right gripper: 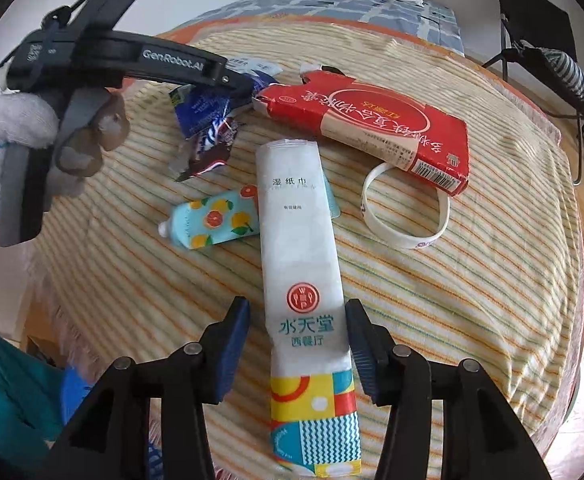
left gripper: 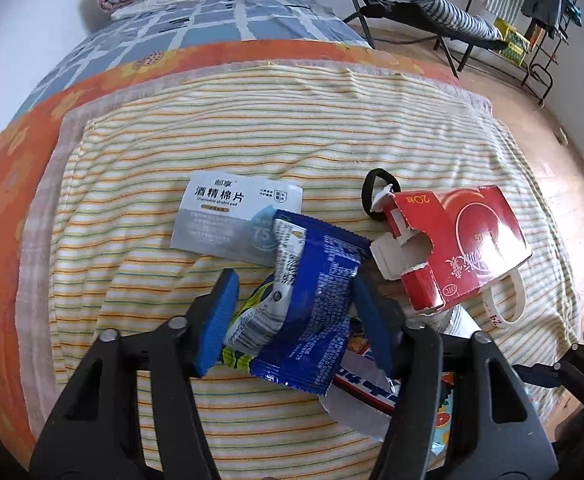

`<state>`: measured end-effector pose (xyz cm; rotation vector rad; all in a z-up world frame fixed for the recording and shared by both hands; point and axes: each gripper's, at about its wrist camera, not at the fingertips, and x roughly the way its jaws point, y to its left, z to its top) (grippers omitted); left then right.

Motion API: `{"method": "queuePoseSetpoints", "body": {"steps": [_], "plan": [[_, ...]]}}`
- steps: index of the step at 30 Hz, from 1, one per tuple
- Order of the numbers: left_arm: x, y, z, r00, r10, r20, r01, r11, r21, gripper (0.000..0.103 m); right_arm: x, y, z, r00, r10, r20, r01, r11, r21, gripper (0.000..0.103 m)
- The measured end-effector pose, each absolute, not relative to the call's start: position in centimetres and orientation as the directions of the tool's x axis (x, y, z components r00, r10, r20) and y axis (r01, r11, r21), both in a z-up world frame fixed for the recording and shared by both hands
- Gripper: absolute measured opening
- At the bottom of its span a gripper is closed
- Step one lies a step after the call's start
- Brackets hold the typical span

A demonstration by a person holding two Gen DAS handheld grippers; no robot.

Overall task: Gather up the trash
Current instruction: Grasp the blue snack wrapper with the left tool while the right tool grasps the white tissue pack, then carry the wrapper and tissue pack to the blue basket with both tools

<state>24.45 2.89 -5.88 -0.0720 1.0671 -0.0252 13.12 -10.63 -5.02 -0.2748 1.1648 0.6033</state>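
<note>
My left gripper [left gripper: 296, 312] is open, its jaws on either side of a blue snack wrapper [left gripper: 316, 300] that lies over a white-green wrapper [left gripper: 248, 324] on the striped towel. An alcohol-pad sachet [left gripper: 236, 216] lies just beyond, and a torn red carton [left gripper: 456, 248] to the right. My right gripper [right gripper: 298, 340] is open around a long white wet-wipe packet [right gripper: 304, 280]. The right view also shows the red carton [right gripper: 372, 124], the crumpled blue wrapper [right gripper: 200, 116] under the left gripper's tool, and a small fruit-print tube [right gripper: 216, 220].
A white wristband [right gripper: 408, 208] lies by the carton and a black hair tie [left gripper: 376, 192] behind it. The striped towel [left gripper: 252, 120] covers a bed with orange and blue bedding. A folding chair [left gripper: 432, 12] and a rack stand on the floor at right.
</note>
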Motion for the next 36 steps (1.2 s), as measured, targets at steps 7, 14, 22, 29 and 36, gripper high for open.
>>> {"method": "queuePoseSetpoints", "body": {"steps": [7,14,22,29,36], "plan": [[24.1,5.4,-5.5,0.493,-0.088,-0.866,-0.074,0.987,-0.143,0.037,13.7,-11.3,-4.5,0.264,0.327,-0.907,-0.537,0.831,0.144,0.024],[22.7,7.5,-3.6,0.526,-0.114,-0.843,-0.105,0.975,-0.197,0.037,12.9,-12.0,-2.3,0.289,0.389,-0.875,-0.526,0.828,0.194,0.022],[19.5,8.2,-0.3,0.574,-0.122,-0.810,-0.092,0.973,-0.213,0.037,11.2,-12.3,0.7,0.318,0.430,-0.845,-0.525,0.822,0.221,0.022],[15.5,7.2,2.5,0.605,-0.142,-0.784,-0.042,0.977,-0.209,0.037,8.5,-12.6,2.5,0.331,0.442,-0.834,-0.533,0.817,0.221,0.022],[10.1,5.7,3.9,0.614,-0.154,-0.774,0.004,0.981,-0.192,0.037,5.2,-13.0,3.4,0.318,0.464,-0.827,-0.541,0.805,0.244,0.022]]}}
